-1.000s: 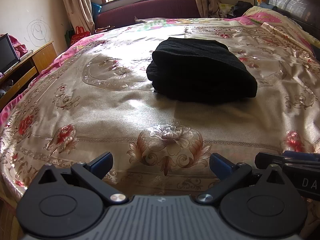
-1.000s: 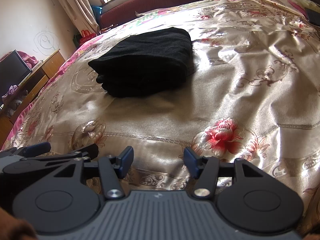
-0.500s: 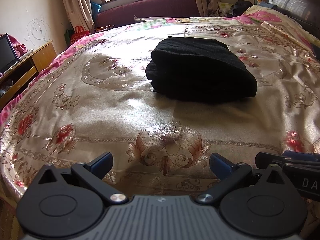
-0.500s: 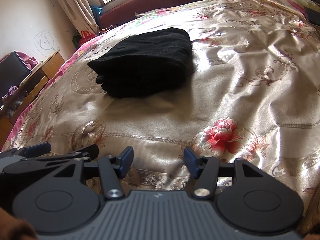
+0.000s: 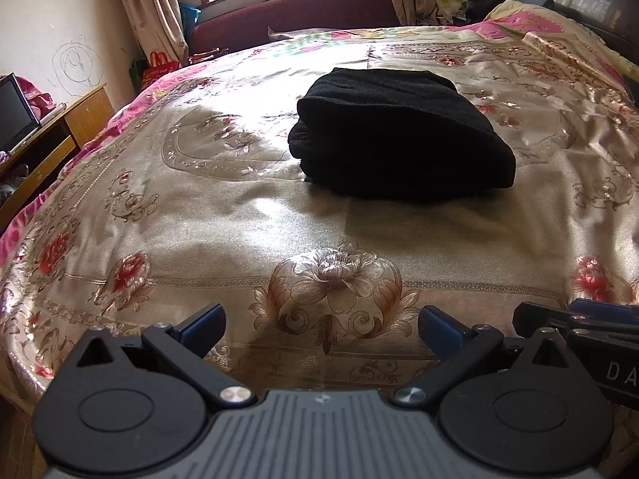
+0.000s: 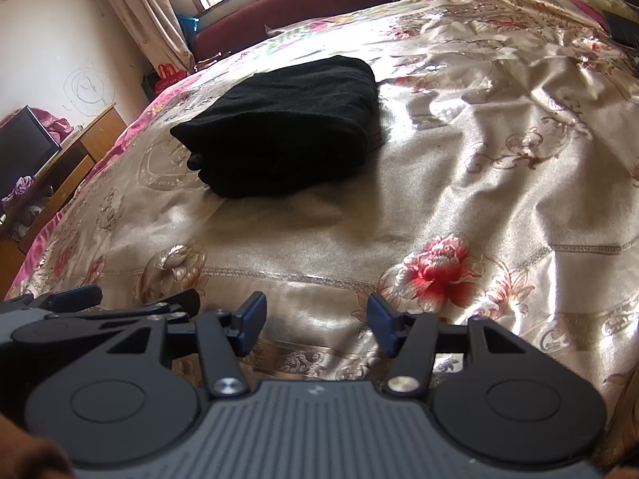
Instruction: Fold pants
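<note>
Black pants point(image 5: 399, 135) sit folded in a neat pile in the middle of the bed point(image 5: 239, 231).
Both grippers are open and hold nothing: the left gripper point(image 5: 321, 325) and the right gripper point(image 6: 316, 317) hang near the bed's front edge, well apart from the pants. White letters "DA" show on the right gripper's side in the left view.

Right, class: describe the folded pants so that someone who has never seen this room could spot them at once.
Start with the big bed under its shiny gold floral cover. Near the cover's middle, beyond both grippers, lies a thick folded bundle, the pants. It is plain black, the only dark, unpatterned thing on the cover.
</note>
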